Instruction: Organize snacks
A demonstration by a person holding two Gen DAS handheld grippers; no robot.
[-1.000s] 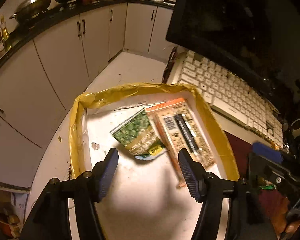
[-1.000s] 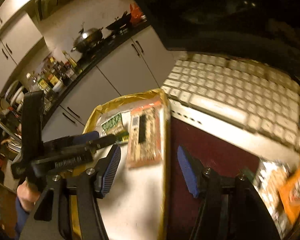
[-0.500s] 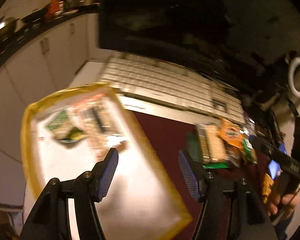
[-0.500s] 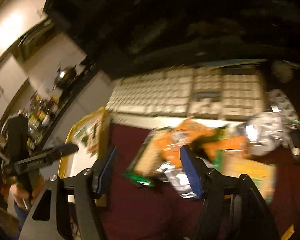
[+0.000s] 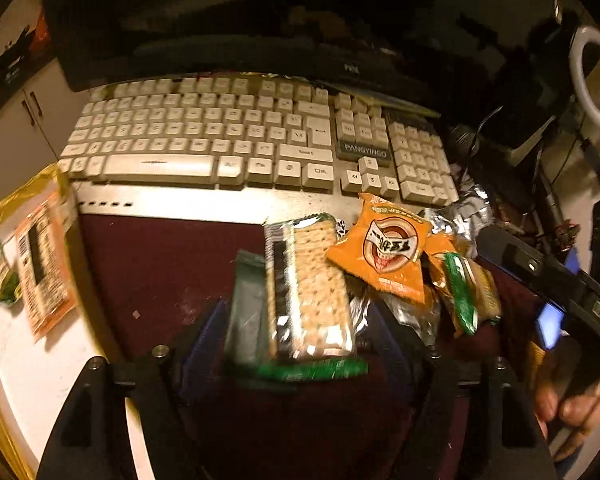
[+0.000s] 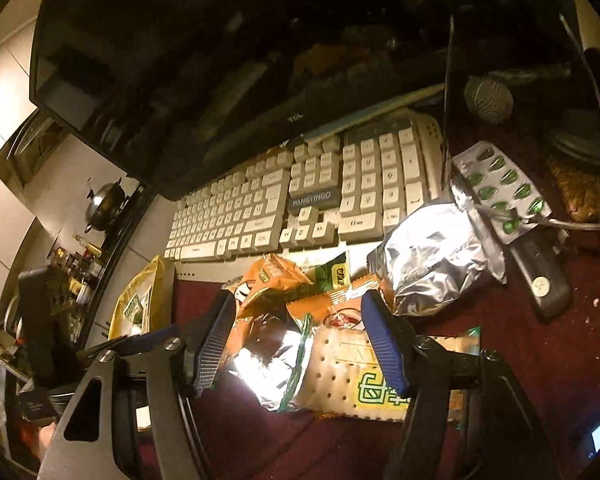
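Blue-padded left gripper (image 5: 296, 344) hangs with jaws apart around the clear-wrapped cracker packet (image 5: 308, 284) on the maroon desk mat (image 5: 160, 264). The right gripper (image 6: 300, 344), also spread, straddles the orange snack bags (image 6: 276, 284) near the beige keyboard (image 6: 284, 208).

Your left gripper (image 5: 296, 344) has swung off the yellow-rimmed tray (image 5: 4, 216), which a second ago filled its view and now sits out at 9 o'clock. Its open jaws now flank the cracker packet (image 5: 308, 288) on the dark red mat (image 5: 160, 264). Your right gripper (image 6: 298, 344) has left the tray edge too and come over the snack pile (image 6: 284, 320); its spread jaws now bracket an orange packet (image 6: 268, 280), with the silver bag (image 6: 432, 264) at 1 o'clock.
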